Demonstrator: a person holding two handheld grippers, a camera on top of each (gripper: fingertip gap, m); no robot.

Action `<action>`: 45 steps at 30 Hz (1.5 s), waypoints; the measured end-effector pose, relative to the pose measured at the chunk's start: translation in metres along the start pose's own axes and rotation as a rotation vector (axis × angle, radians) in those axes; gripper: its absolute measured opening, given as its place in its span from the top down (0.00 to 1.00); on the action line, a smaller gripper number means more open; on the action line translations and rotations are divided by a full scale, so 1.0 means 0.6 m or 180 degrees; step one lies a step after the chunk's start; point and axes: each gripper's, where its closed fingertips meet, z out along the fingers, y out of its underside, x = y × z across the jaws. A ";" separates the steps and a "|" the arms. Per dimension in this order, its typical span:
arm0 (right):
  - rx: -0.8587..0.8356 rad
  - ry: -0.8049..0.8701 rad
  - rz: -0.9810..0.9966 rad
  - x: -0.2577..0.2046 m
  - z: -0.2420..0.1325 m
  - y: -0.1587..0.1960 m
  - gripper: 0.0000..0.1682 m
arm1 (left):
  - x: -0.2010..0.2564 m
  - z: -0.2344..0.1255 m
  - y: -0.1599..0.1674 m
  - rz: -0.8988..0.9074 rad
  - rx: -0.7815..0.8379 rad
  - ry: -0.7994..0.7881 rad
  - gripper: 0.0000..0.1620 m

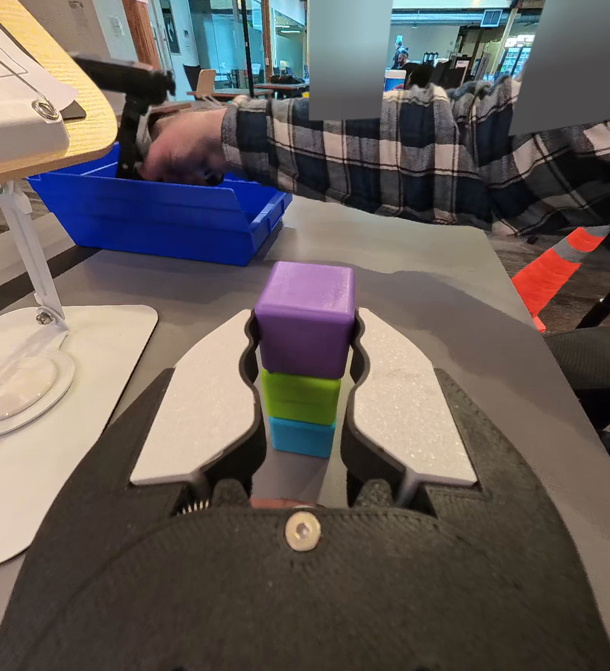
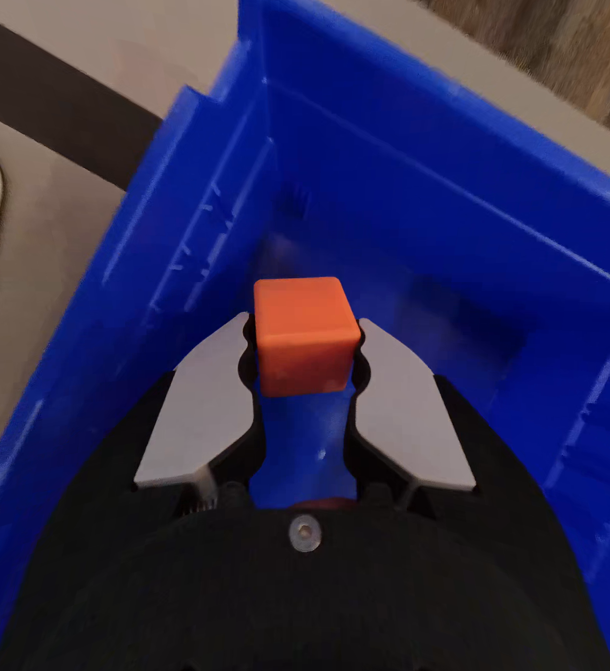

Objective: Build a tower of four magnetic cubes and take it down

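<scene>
Gripping the purple cube [image 1: 305,319] atop a green cube [image 1: 300,395] and a blue cube [image 1: 301,435], the left claw [image 1: 305,326] is clamped on it over the grey surface [image 1: 423,326]. Far left, the right claw [image 2: 303,337] is clamped on an orange cube [image 2: 301,334] inside the blue bin [image 2: 441,181].

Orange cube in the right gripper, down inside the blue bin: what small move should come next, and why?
Probably lift it straight up out of the blue bin. The right gripper is shut on the orange cube, while the left gripper steadies the purple cube atop green and light blue: three stacked, one missing.
</scene>
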 end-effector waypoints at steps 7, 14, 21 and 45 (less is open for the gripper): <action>-0.0072 0.0156 -0.0103 0.012 0.015 -0.011 0.61 | 0.000 0.000 0.000 -0.0007 0.0004 0.0008 0.70; 0.0652 0.0116 0.0064 0.018 -0.091 -0.042 0.58 | 0.000 0.000 0.000 -0.0007 -0.0003 0.0005 0.70; 0.1836 0.0034 -0.0258 -0.081 -0.289 -0.021 0.67 | 0.002 0.001 0.000 0.0011 -0.0027 0.0028 0.70; 0.1975 -0.0453 -0.0879 -0.255 -0.293 0.076 0.71 | 0.003 0.013 0.077 0.0012 -0.0743 0.0156 0.70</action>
